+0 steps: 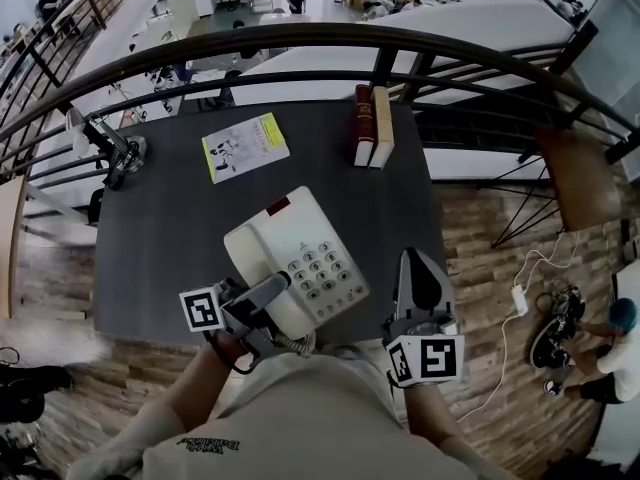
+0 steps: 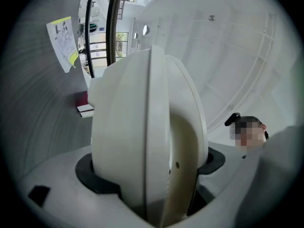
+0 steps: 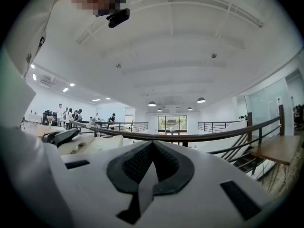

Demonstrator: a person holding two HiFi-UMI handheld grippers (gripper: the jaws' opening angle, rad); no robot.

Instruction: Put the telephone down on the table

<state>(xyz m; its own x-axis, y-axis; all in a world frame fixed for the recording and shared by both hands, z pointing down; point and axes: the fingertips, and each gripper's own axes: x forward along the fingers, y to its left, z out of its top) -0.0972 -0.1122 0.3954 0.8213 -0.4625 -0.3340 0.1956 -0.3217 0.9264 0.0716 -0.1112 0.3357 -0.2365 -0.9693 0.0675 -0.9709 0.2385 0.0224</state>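
The dark grey rectangular desk lay beyond both pairs of fingers, with a curved dark metal railing past its far edge.

The white push-button telephone sat over the near part of that desk, just ahead of your left gripper. Its keypad faced up and its coiled cord hung at the near end, by your body. No view showed whether its base touched the desk.

Your left gripper's fingers were clamped on the telephone. In the left gripper view the white plastic body filled the gap between the dark pads and rose past their tips, one pad pressed to each side.

You held your right gripper to the right of the telephone, apart from it, above the near right corner of the desk. Its fingers were pressed together with nothing between them. They pointed away from you toward the railing.

Well beyond the right fingers, two hardback books, one dark red and one tan, stood side by side and touching at the far edge of the desk.

Well beyond the left fingers, a white printed sheet with a yellow border lay flat on the desk, to the left of the books.
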